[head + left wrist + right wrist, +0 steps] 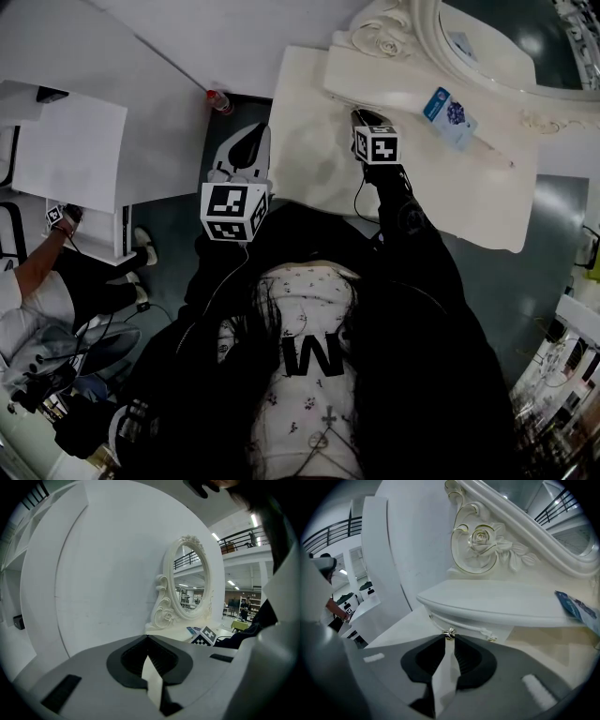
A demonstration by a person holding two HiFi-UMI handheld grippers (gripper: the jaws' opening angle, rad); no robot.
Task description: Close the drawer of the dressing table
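Right gripper (449, 640) — jaws closed — tips at the drawer (478, 624) knob (449, 633); left gripper (147, 639) closed, empty, beyond the bench's (309, 141) left edge.

Cream dressing table (309, 141) with gold knob (449, 633); blue-and-white packet (450, 117).

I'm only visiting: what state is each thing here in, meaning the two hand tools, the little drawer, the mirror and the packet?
Left gripper: jaws together, holding nothing.
Right gripper: jaws closed on the drawer knob.
Drawer: looks pushed in under the shelf.
Mirror: upright.
Blue packet: lying flat on the dressing table.
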